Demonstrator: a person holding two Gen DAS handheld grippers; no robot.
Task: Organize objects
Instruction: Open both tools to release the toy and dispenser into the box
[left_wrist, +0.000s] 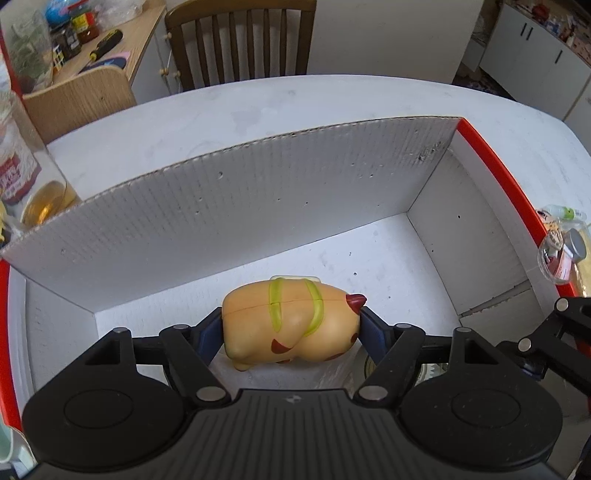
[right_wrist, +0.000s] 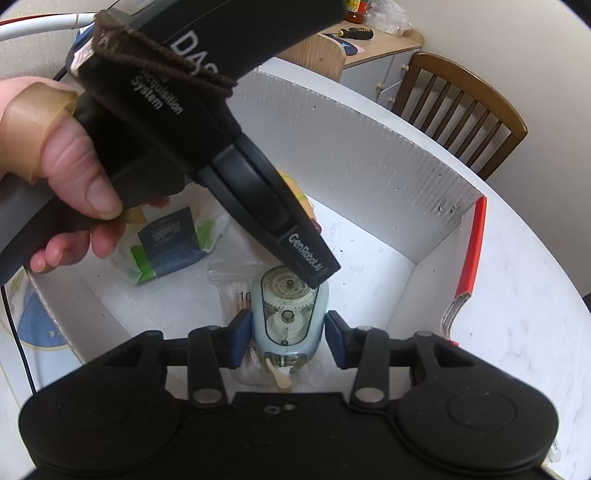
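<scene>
My left gripper is shut on a yellow-orange toy animal with green stripes and holds it inside the white cardboard box, just above the floor. My right gripper is open over the same box; its pads stand on either side of a pale blue correction-tape dispenser with small gaps. The dispenser lies on a clear bag of cotton swabs. The left gripper's body and the hand holding it cross the right wrist view and hide most of the toy.
A tissue pack lies in the box's left part. The box has red outer edges and stands on a white table. A glass jar stands left of the box, a small bottle right of it. A wooden chair stands behind the table.
</scene>
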